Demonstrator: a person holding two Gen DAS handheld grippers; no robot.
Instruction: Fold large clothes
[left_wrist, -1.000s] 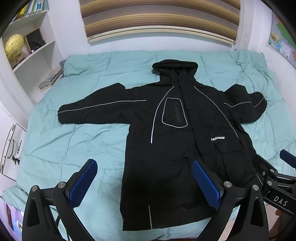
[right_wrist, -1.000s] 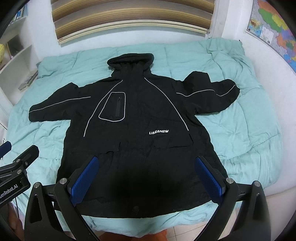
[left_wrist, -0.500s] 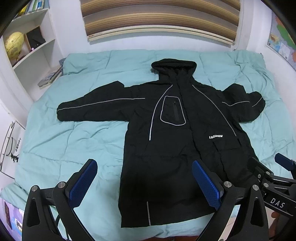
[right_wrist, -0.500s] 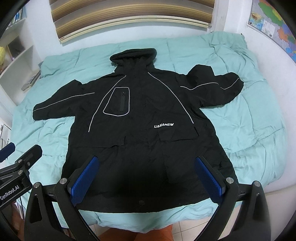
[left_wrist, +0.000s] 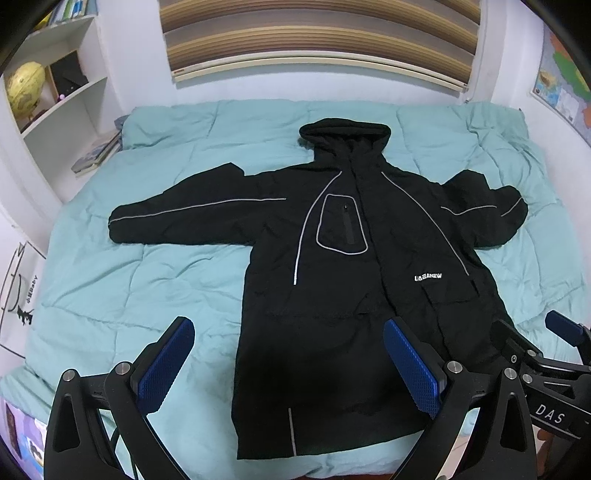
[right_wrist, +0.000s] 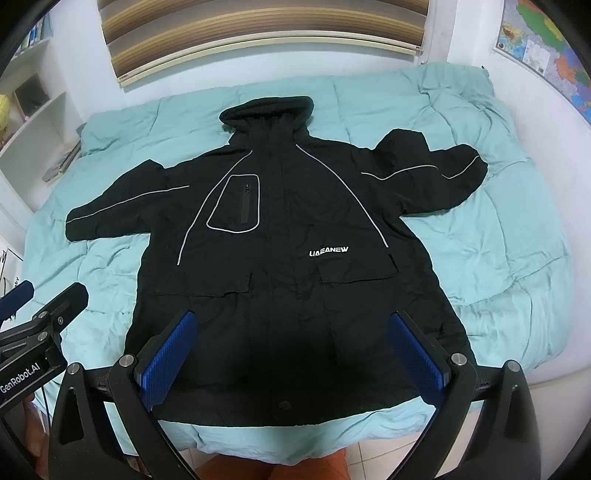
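A large black hooded jacket (left_wrist: 343, 280) with grey piping and a white logo lies face up, spread flat on a teal quilt (left_wrist: 129, 288). Its left sleeve stretches out straight; its right sleeve is bent back on itself. It also shows in the right wrist view (right_wrist: 288, 251). My left gripper (left_wrist: 291, 369) is open and empty, held above the jacket's lower left hem. My right gripper (right_wrist: 295, 362) is open and empty above the middle of the hem. Each gripper shows at the edge of the other's view.
The bed fills the room between white walls. White shelves (left_wrist: 55, 107) with a yellow globe and books stand at the left. A striped blind (left_wrist: 317, 40) hangs behind the bed. A map (right_wrist: 546, 48) is on the right wall. Tiled floor (right_wrist: 369, 458) shows below the bed's front edge.
Both grippers have drawn back and up a little from the bed, so the jacket sits smaller and higher in view. Nothing was grasped.
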